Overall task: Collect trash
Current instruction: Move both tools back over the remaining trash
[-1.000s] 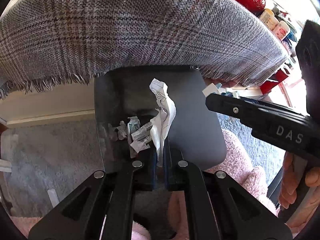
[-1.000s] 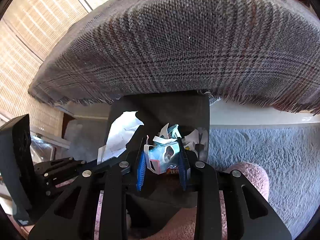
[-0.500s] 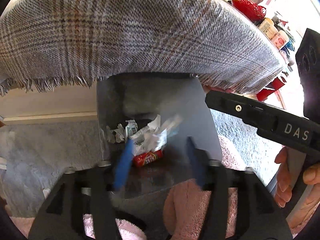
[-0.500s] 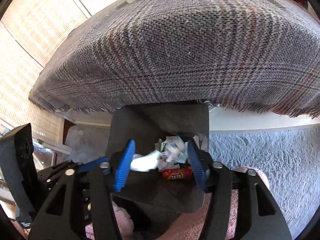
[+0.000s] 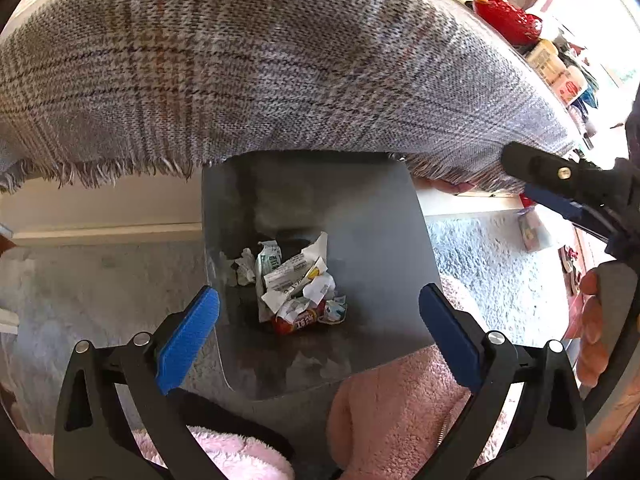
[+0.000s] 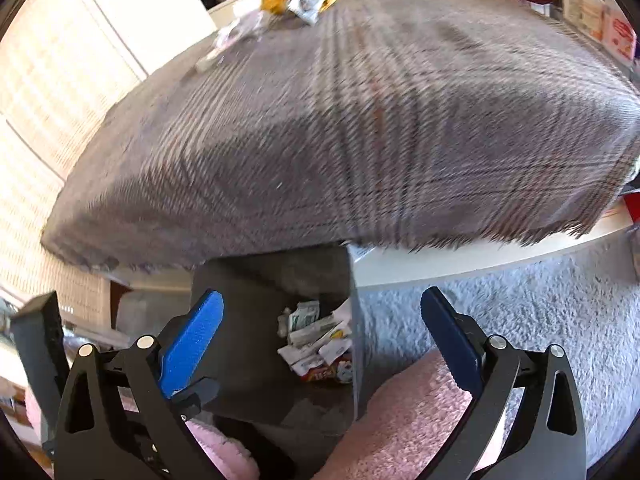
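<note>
The left gripper, blue-padded jaws spread wide and gripping nothing, hangs at the bottom of the frame above a dark grey square-mouthed plastic bin. A heap of crumpled white paper scraps and a red wrapper lies on the bin's floor, centre frame. The right gripper, equally spread and unloaded, frames the same bin, its trash at lower centre. A fringed grey plaid woven cloth fills the upper frame; grey carpet lies right.
</note>
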{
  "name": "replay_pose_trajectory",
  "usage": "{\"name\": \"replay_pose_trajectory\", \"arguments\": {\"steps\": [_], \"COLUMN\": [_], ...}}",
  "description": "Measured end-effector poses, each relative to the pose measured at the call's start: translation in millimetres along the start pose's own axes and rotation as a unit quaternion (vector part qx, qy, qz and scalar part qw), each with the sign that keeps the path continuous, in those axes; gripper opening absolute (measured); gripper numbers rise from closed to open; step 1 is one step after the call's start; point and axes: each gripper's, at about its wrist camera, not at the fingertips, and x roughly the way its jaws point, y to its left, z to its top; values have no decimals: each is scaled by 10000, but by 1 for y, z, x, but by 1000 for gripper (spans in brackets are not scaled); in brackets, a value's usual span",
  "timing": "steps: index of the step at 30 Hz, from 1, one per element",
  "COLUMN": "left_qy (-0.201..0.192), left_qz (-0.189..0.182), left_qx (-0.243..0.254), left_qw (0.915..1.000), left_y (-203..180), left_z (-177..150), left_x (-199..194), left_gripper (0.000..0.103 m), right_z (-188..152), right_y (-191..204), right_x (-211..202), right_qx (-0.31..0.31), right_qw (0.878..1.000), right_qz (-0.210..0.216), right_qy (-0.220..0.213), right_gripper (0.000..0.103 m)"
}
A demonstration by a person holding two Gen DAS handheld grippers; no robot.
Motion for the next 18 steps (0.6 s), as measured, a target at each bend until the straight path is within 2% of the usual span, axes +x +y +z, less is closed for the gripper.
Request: {"name": "replay_pose_trajectory", "arguments": {"steps": [5,8,14,18], "left_qy": [-220,-428,-881,-1116], "left_qz": [-54,48,343,420], "left_qx": [-6,88,241,311], "left_qw": [9997,9990,9952,9924], "left_y": [-2,-2,7,7], "left_z": [11,27,82,118], "left_x": [-24,-47,-92,-108], "left_gripper": [95,95,95,95], "right_z": [14,29,65,92], "right_y": [-11,-11,-3,5], "right_x": [-19,-32,-50,-62], "right_qx": [29,-86,-322,-462], "right_qw": [9997,9985,9948,9929], "right_qz": [-89,-210,-449,-295], "right_qy": [-242,-492,-852,-1055], "right_gripper": [99,99,100,99]}}
